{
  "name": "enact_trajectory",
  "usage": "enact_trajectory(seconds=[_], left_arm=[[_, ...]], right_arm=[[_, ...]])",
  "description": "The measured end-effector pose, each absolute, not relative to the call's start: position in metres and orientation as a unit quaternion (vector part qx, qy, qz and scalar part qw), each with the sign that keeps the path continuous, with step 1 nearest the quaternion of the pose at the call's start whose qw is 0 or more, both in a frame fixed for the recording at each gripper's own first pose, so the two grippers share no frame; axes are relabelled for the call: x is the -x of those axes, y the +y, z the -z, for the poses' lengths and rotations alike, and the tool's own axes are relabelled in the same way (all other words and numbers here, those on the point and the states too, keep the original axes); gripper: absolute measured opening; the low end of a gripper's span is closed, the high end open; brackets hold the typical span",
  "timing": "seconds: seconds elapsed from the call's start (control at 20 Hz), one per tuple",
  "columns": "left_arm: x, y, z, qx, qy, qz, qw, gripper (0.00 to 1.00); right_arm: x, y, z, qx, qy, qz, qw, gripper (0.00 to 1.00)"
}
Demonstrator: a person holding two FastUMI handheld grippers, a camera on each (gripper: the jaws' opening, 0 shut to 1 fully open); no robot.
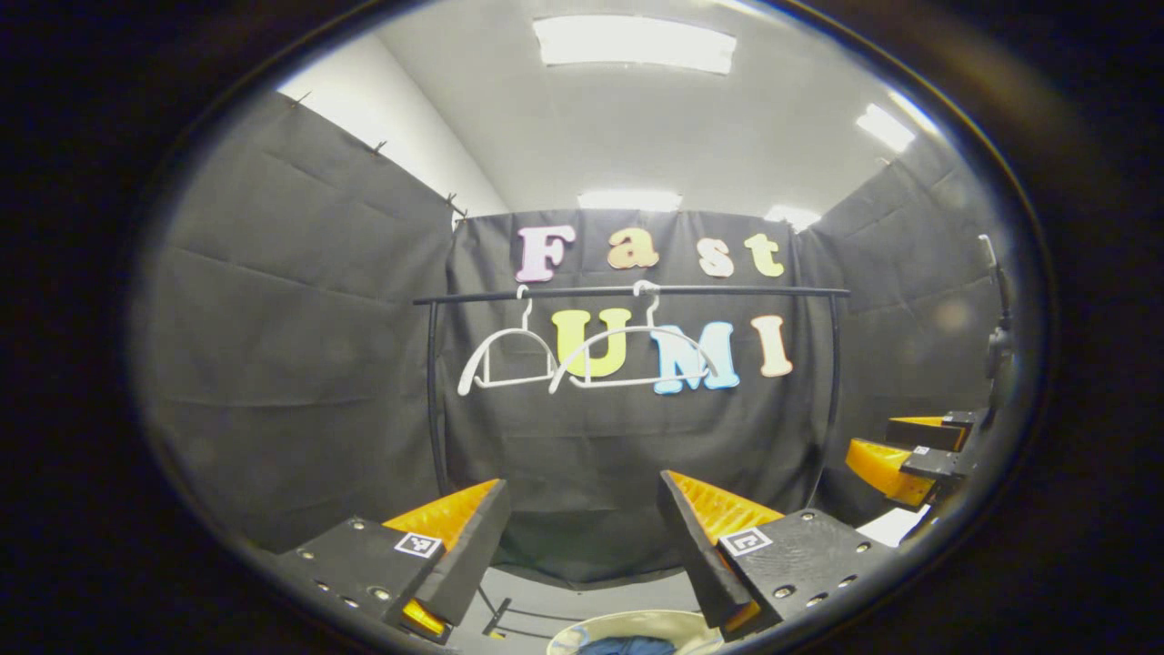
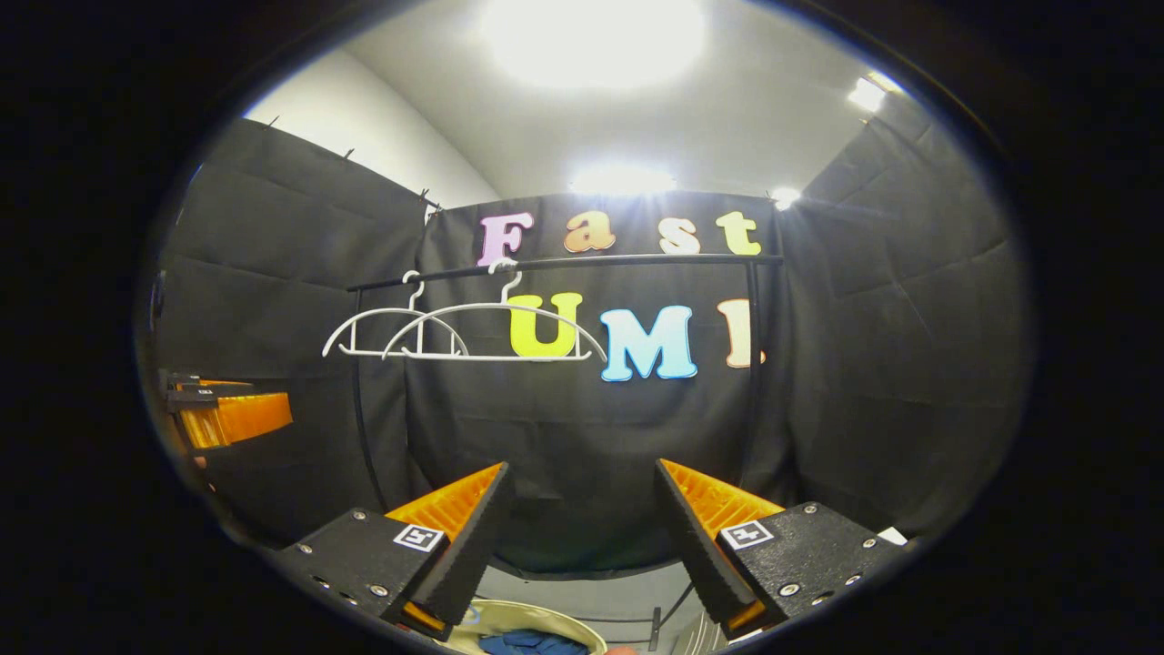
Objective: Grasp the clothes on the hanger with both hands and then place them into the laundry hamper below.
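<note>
— Step in hand? Looks finished: both hangers (image 1: 582, 359) bare on the rail (image 1: 627, 291), blue clothes (image 2: 532, 642) down in the hamper (image 2: 509, 619).
— Left gripper (image 1: 582, 546)? Spread apart, holding nothing. Right gripper (image 2: 582, 537) likewise released, empty.
— Next? Probably just backing away.
— In the way? Nothing between; rack post (image 2: 753, 364) standing off to the right.

My booth is lit from above by ceiling lights (image 1: 634, 43); in my right gripper view one light (image 2: 593, 36) blows out into white glare. Walls stay dim, edges bend and soften.
</note>
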State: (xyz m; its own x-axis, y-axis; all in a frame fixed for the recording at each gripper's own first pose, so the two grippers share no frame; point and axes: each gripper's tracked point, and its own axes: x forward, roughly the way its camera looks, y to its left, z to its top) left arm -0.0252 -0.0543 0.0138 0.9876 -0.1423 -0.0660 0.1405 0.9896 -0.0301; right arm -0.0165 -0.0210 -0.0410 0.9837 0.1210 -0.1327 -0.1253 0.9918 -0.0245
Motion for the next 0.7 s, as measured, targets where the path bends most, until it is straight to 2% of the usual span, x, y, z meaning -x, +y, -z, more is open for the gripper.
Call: enact_trajectory(seconds=[0.7], left_arm=[[0.029, -0.045, -0.018, -0.002, 0.025, 0.059, 0.998, 0.94]], right_arm=[[0.019, -0.014, 0.036, 0.011, 0.052, -0.064, 0.997, 0.94]])
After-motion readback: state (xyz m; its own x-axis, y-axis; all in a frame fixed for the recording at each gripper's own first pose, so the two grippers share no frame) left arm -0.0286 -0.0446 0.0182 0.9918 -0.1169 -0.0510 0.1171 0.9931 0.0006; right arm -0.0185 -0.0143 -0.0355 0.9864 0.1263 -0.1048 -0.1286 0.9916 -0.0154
